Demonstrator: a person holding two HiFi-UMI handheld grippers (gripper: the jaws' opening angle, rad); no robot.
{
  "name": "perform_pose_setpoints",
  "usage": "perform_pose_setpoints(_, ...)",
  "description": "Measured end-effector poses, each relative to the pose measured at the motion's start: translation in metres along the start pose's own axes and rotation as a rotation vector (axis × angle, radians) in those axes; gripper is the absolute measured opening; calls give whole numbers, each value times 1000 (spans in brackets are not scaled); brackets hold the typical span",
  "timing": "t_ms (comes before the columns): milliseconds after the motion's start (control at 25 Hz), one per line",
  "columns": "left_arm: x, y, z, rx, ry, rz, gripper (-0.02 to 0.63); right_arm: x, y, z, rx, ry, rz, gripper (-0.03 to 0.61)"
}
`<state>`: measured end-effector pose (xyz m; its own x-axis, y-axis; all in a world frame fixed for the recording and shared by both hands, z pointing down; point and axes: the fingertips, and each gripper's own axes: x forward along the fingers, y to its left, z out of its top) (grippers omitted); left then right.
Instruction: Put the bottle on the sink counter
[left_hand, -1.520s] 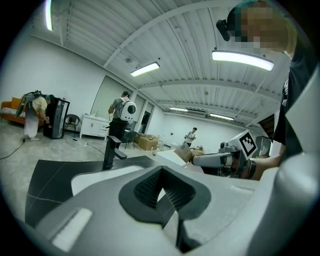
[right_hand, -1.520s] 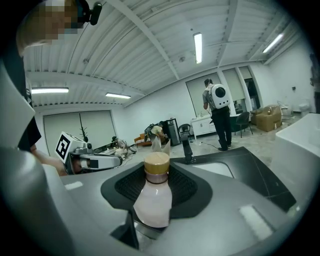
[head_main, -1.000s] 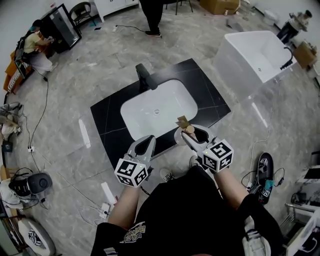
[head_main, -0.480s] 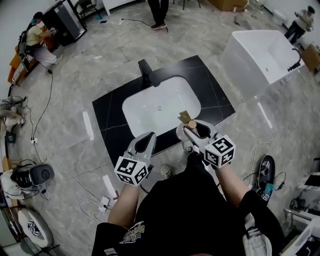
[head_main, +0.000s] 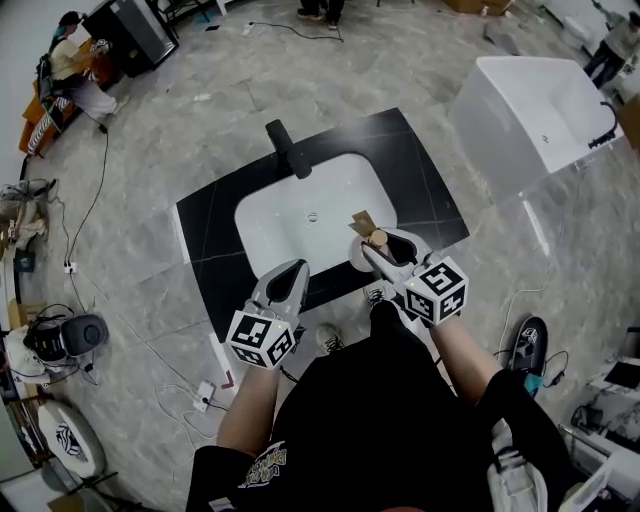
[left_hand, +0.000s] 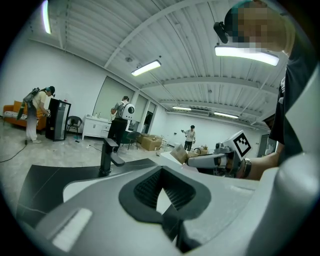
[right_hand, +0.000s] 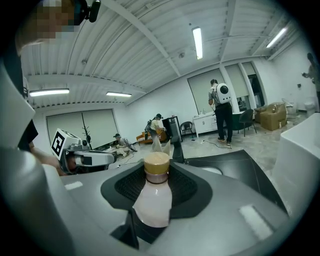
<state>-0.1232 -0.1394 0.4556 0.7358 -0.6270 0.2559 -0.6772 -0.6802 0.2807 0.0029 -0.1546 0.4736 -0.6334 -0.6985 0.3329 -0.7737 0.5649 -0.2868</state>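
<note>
The bottle (head_main: 378, 238) is clamped in the right tool (head_main: 383, 250) right of centre, seemingly above the front edge of the black table (head_main: 425, 190), beside the basin (head_main: 300, 225). The left tool (head_main: 288, 285) is closed and empty. It's mid-carry; next it needs lowering upright onto bare table.

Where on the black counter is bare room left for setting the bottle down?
On the counter, two patches are bare: the wide strip left of the basin, and the strip right of it. Behind the basin stands the faucet. The narrow front strip is crowded by the left gripper and the right gripper holding the bottle.
</note>
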Motion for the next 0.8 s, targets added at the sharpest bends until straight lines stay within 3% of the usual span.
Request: perform_pose_setpoints(800, 88, -13, 13, 16, 14, 15, 0, 18, -95, 10, -14, 31, 28, 167)
